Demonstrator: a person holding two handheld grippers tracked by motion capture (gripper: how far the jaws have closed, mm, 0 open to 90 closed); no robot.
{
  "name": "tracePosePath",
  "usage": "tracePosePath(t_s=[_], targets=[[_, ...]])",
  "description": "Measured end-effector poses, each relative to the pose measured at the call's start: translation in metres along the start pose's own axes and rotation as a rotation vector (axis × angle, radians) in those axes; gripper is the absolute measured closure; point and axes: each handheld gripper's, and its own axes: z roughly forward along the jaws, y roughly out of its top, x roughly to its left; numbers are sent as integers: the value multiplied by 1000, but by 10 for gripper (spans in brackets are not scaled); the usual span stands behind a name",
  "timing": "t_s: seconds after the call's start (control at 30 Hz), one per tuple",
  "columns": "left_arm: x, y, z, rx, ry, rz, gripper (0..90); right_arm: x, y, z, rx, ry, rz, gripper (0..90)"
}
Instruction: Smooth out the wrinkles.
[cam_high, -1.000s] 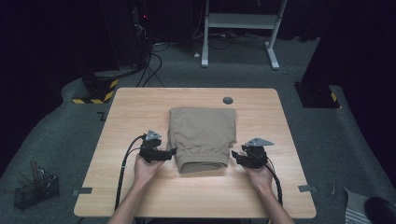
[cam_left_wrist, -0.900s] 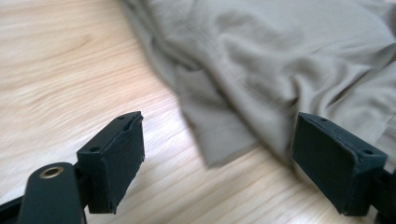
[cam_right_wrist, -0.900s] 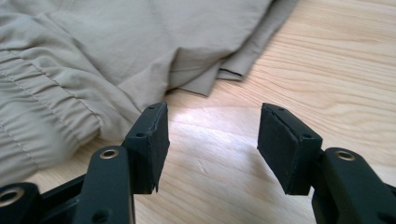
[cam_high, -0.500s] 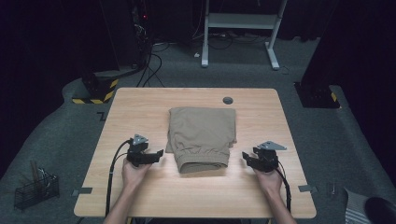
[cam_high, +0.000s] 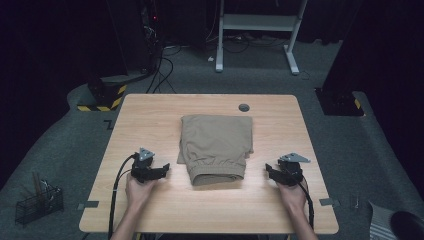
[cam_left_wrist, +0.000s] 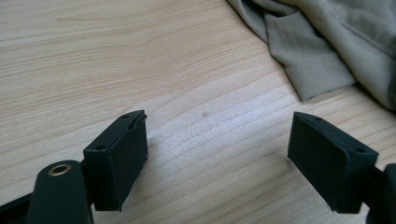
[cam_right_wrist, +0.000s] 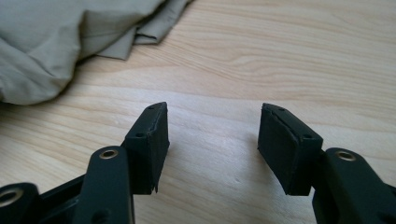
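A folded pair of khaki trousers (cam_high: 216, 147) lies in the middle of the wooden table (cam_high: 150, 115), its elastic waistband toward the near edge. My left gripper (cam_high: 165, 169) rests low over the table just left of the trousers, jaws open with bare wood between them. In the left gripper view (cam_left_wrist: 217, 154) a corner of the khaki cloth (cam_left_wrist: 317, 51) lies ahead to the right. My right gripper (cam_high: 268, 171) sits to the right of the trousers, open and holding nothing. In the right gripper view (cam_right_wrist: 212, 140) the cloth (cam_right_wrist: 56, 42) bunches at the upper left.
A round black grommet (cam_high: 244, 107) is set in the table's far side. A wire basket (cam_high: 37, 202) stands on the floor at the left. A white desk frame (cam_high: 255, 35) and cables lie beyond the table.
Both hands have drawn outward and toward the near edge, away from the trousers' sides. The trousers lie where they were.
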Motion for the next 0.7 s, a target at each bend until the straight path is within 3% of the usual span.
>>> tracePosePath(t_s=[0.07,0.27,0.7], targets=[[0,-1,-1,4,17,4,199,-1,0,0,12,-40,-24,416],[-1,-1,-1,8,28,1,185,-5,-2,-1,18,-51,-2,342],[-1,-1,-1,7,34,0,185,-5,-2,-1,20,-59,3,322]])
